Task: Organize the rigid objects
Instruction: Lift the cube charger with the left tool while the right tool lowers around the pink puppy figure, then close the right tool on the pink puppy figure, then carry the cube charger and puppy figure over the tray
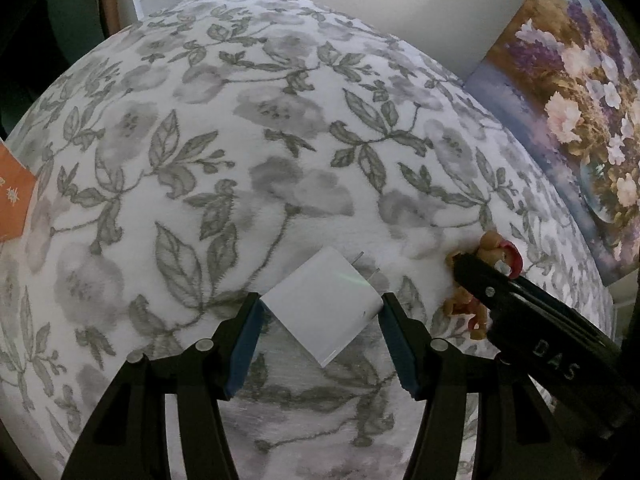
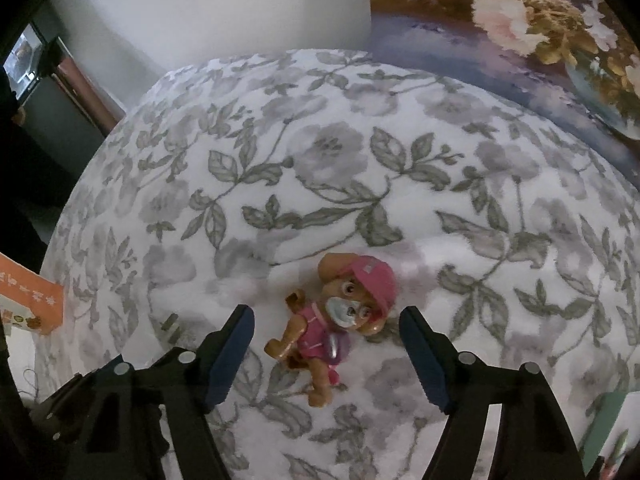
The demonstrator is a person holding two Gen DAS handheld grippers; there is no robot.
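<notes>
A white square charger (image 1: 320, 312) with two metal prongs sits cornerwise between the blue pads of my left gripper (image 1: 320, 300). Both pads touch its opposite corners, so the gripper is shut on it just above the floral cloth (image 1: 240, 140). A small toy dog in a pink cap and pink suit (image 2: 340, 320) lies on its back on the cloth. My right gripper (image 2: 326, 314) straddles it, open, with a gap on each side. In the left wrist view, the toy dog (image 1: 490, 246) peeks out from behind the right gripper's black finger (image 1: 480, 276).
An orange box (image 1: 12, 196) (image 2: 32, 300) lies at the cloth's left edge. A flower painting (image 1: 580, 120) (image 2: 520, 20) leans along the right and back. A white wall stands behind. A green object (image 2: 612, 420) shows at the lower right.
</notes>
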